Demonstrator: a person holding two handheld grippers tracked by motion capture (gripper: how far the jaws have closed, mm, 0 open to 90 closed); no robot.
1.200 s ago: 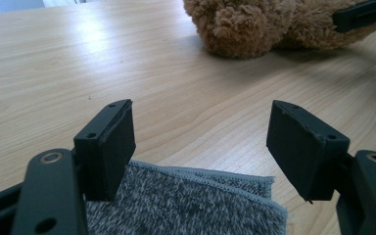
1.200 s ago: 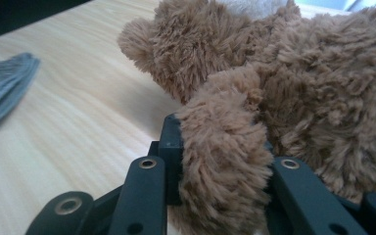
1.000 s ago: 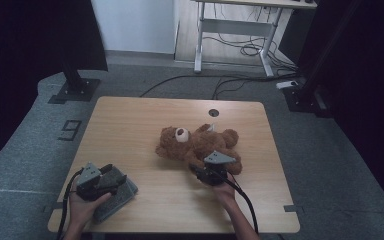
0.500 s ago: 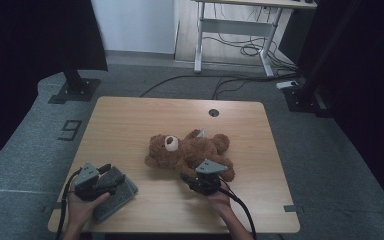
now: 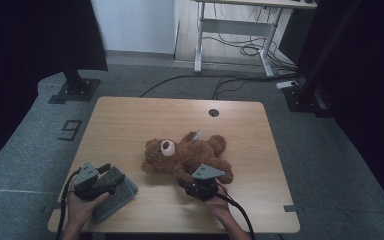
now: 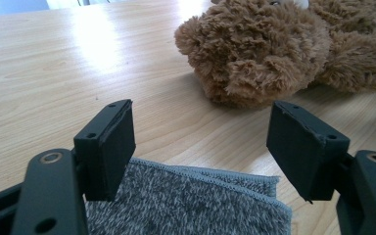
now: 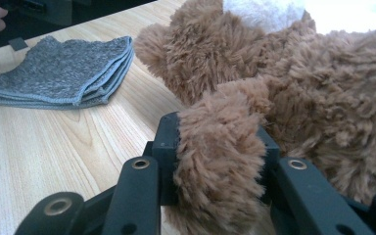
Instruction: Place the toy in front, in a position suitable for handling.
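Teddy bear's paw [image 7: 220, 161] between the right jaws (pinched tight).

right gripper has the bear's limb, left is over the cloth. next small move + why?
Probably close the left gripper on the folded grey cloth: its jaws stand open just above it, while the right gripper is clamped on a limb of the teddy bear lying on the table.
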